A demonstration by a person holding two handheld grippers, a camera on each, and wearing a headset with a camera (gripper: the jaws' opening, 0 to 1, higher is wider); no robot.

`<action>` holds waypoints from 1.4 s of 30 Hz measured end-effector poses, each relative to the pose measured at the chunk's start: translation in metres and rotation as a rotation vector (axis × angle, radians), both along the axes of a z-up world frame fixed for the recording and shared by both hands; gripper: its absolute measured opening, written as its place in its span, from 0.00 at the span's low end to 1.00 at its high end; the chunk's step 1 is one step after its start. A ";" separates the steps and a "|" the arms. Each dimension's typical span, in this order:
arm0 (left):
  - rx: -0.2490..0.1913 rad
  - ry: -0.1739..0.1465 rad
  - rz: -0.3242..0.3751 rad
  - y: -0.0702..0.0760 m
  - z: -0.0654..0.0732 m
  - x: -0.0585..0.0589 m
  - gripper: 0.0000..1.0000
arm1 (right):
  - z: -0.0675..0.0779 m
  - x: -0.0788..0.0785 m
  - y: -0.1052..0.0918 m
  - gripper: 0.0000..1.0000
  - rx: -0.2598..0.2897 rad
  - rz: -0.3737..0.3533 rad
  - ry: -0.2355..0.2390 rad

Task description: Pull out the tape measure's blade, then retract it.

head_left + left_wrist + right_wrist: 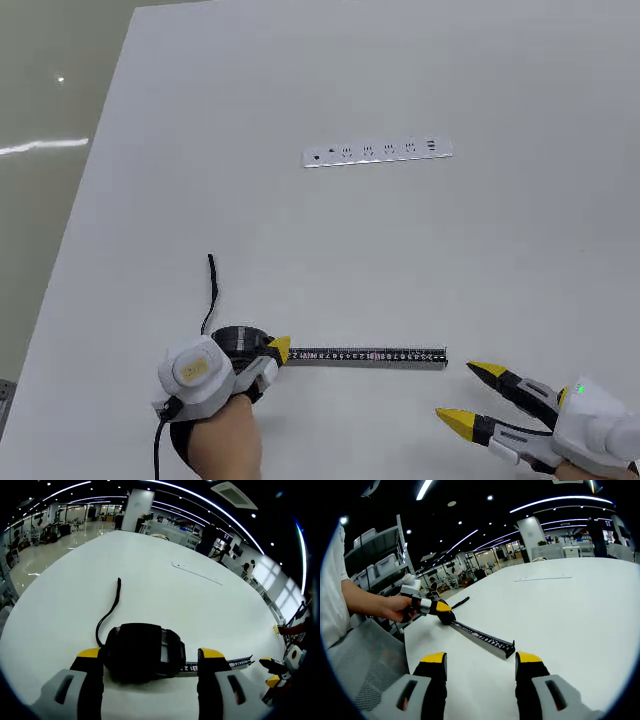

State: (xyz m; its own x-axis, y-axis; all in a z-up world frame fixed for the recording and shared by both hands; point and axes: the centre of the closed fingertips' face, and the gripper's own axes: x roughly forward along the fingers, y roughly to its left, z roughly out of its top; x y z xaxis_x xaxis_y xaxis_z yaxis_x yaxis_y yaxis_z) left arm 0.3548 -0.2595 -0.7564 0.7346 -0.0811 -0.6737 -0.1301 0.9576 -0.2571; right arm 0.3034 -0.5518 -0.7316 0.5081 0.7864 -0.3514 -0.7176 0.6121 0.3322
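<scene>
**Q:** White table (pixel 400 250), seen from your headset: where is the tape measure case (pixel 238 343)?

**A:** It is black and rests on the table just in front of you. Your left hand-held gripper (pixel 150 654) is clenched on it, one yellow-tipped jaw against each side.

**Q:** And the blade?

**A:** The blade (pixel 370 356) is drawn out of the case and lies flat on the table to the case's right, with its printed scale facing up.

**Q:** How does your right hand-held gripper stand?

**A:** Your right hand-held gripper (pixel 471 393) is past the blade's free end, on the side away from the case. Its jaws are spread and grasp nothing. It is near the blade's tip but apart from it.

**Q:** What else lies around the case?

**A:** A black strap (pixel 211 290) trails from the case away from you, curving over the table. A white power strip (pixel 378 152) lies well beyond the case, farther from you, and touches nothing.
</scene>
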 end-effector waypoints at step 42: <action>0.100 0.034 0.032 0.006 -0.009 0.001 0.68 | -0.002 0.032 0.010 0.48 -0.004 0.098 -0.002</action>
State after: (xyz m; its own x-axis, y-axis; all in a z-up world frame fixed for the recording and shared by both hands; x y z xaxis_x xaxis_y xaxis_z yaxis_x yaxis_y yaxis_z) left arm 0.3554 -0.2532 -0.7658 0.7122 0.0110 -0.7019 -0.1684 0.9734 -0.1556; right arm 0.3357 -0.5423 -0.7338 0.4295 0.8310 -0.3536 -0.7748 0.5402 0.3285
